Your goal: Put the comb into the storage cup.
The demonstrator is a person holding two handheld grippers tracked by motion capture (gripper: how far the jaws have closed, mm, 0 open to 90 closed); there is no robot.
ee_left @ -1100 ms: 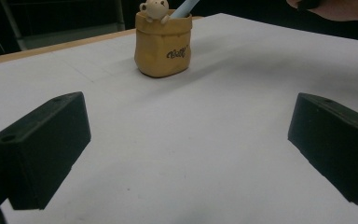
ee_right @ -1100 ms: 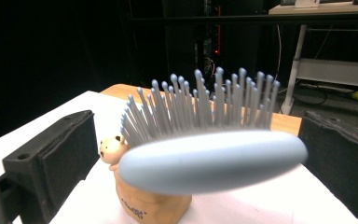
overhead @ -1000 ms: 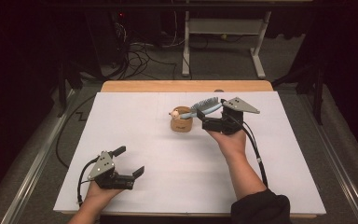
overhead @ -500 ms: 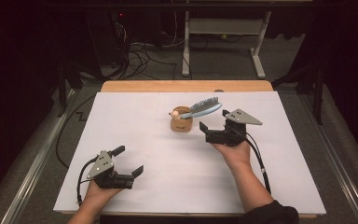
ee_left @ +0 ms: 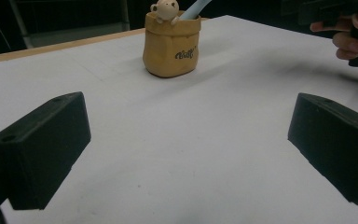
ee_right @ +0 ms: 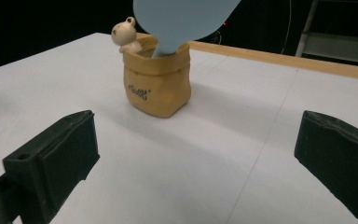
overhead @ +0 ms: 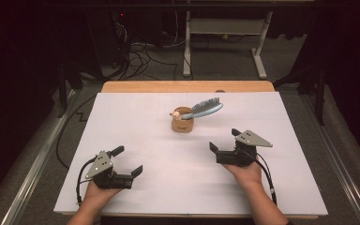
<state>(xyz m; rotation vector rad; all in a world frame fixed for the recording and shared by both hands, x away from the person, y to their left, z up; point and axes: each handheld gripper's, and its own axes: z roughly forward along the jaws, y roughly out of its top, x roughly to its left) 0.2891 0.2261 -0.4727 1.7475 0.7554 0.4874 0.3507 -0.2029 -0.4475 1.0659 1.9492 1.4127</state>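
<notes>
Blue hairbrush [overhead: 205, 107], one tan holder [overhead: 182, 124], two open tongs

room: dark | floor [overhead: 225, 70]: grey carpet, black cables [overhead: 140, 51] | furniture: white metal frame [overhead: 225, 33] behind table [overhead: 122, 122]

Bright, evenly lit white table [overhead: 136, 122], dark surroundings, soft shadows, slight blur.

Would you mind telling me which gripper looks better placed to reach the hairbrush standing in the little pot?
Probably the right gripper: it sits open, close below the hairbrush leaning out of the pot toward that side. The left gripper, also open, rests farther off near the table's front edge.
</notes>
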